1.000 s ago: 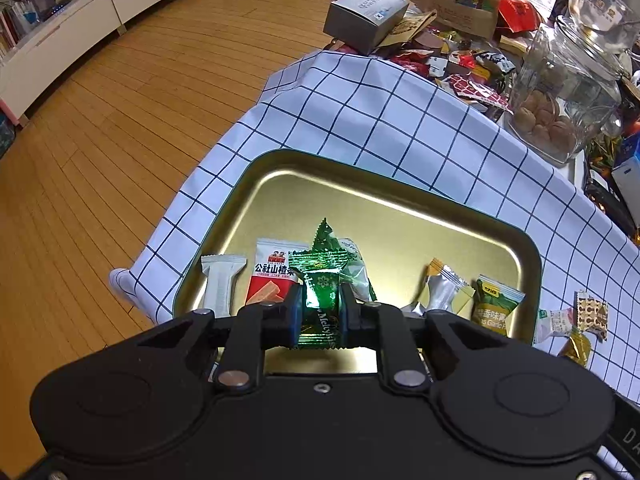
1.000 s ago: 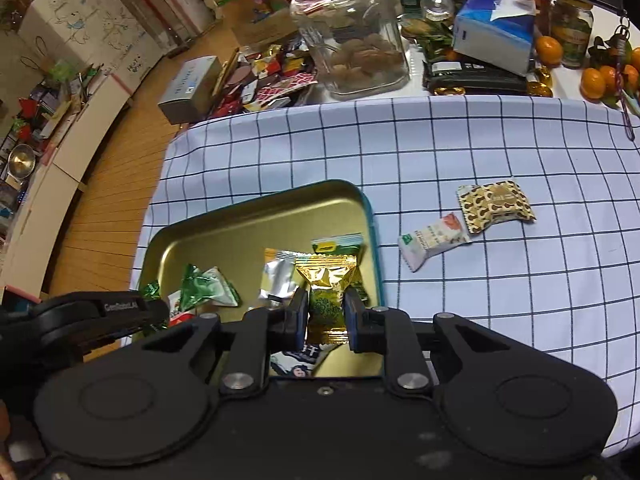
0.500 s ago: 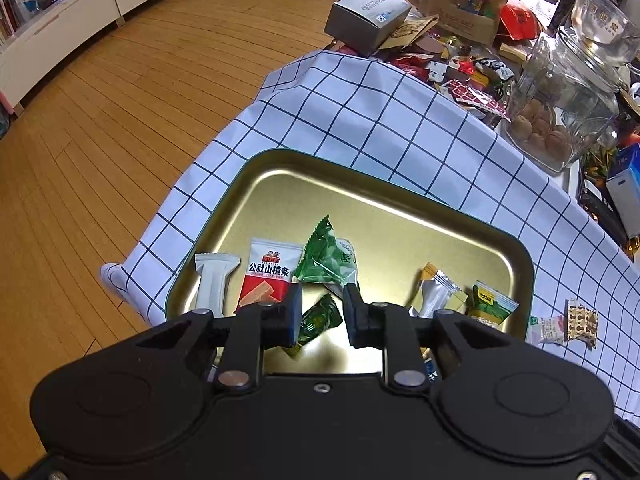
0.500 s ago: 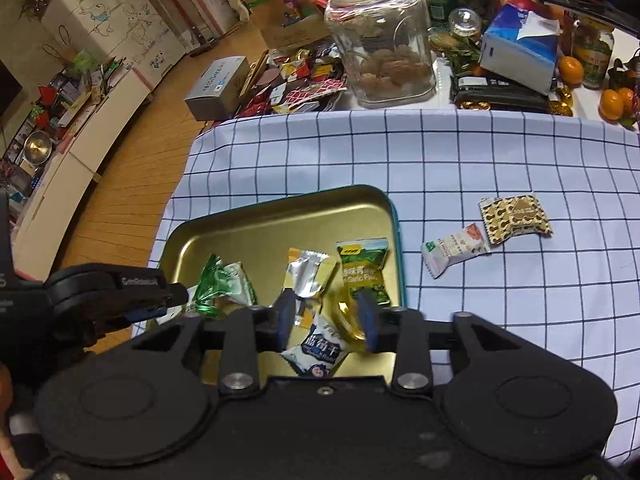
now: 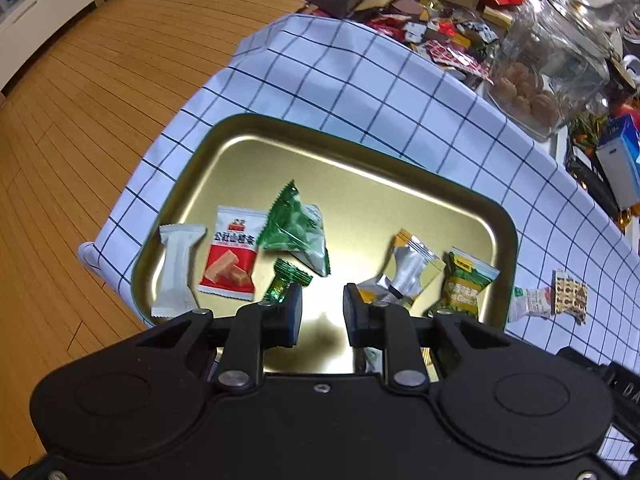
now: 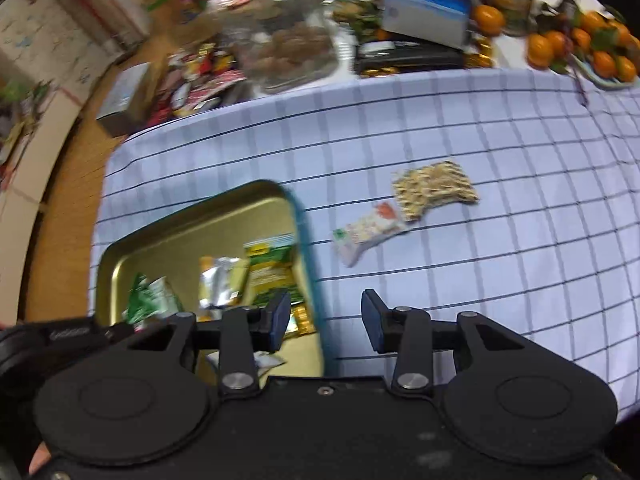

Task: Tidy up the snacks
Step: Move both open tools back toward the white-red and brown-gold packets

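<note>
Gold metal tray (image 5: 400,184): sits on the white checked cloth over the counter (image 5: 360,72) and holds most of the wrapped snacks.
Left claw (image 5: 322,312): jaws apart with nothing between them, over the tray; the small green twist-wrapped candy (image 5: 286,282) lies just beside its left finger.
Right claw (image 6: 326,320): jaws apart and empty, over the tray's right rim; this view is blurred.
Left to gather: a white snack packet with an orange end (image 6: 366,234) and a tan patterned packet (image 6: 434,190), touching each other on the cloth, near the tray.
Handling: both look light, soft and crinkly, with slick film likely to slide.
Grip point: pinch the white packet across its filled middle, not its flat sealed end.
</note>
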Demonstrator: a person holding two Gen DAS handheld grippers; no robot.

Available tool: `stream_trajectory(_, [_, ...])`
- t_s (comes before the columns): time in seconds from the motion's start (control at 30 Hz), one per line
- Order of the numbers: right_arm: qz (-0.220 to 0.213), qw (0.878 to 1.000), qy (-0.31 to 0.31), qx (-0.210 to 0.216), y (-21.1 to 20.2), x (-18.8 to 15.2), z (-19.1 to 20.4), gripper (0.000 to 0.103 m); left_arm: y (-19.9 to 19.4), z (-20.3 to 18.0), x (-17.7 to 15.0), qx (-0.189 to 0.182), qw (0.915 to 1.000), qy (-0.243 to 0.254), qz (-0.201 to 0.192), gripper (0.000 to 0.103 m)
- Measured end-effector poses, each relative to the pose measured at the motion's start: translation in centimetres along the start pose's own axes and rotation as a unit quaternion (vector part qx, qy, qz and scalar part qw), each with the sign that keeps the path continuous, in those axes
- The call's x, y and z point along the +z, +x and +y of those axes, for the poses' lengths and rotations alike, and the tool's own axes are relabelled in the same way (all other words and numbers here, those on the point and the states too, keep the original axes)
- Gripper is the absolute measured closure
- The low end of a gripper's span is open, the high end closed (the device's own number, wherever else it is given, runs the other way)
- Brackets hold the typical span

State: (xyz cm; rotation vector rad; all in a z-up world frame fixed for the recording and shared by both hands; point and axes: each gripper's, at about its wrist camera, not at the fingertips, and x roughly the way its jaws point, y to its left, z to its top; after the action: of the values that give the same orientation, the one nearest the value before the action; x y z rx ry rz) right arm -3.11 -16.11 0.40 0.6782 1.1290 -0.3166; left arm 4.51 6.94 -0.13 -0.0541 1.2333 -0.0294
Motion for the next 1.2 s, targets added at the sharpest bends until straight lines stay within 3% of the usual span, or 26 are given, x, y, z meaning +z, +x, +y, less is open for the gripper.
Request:
stream_trajectory(0.23, [-0.006, 0.998, 0.062, -0.028, 0.1, 1.9, -4.9, 0.061, -0.5, -3.7, -0.7, -0.008, 0.999, 0.043, -0.002, 0.072])
stream_trajectory(0.53, [-0.021, 0.994, 0.097, -0.054, 1.2, 2.8, -8.6, 0.061, -0.8, -8.9, -2.3, -0.022, 0.9948, 0.1, -0.005, 0.071])
stream_trajectory(1.03, [-0.084, 0.989, 0.115, -0.027, 6.7, 6.3, -5.7, 0.059, 1.0, -9.8, -2.6, -0.022, 0.9942, 0.105, 0.009, 0.071])
stream_trajectory(1.1, [-0.112, 0.988, 0.095, -0.047, 7.0, 6.3, -4.8, 0.059, 1.1, -9.9, -2.5, -0.025, 0.9945, 0.102, 0.012, 0.071])
stream_trajectory(1.2, [-0.121, 0.988, 0.042, -0.085, 7.8, 6.4, -4.0, 0.061, 1.1, -10.2, -2.4, -0.029, 0.9947, 0.098, 0.011, 0.071])
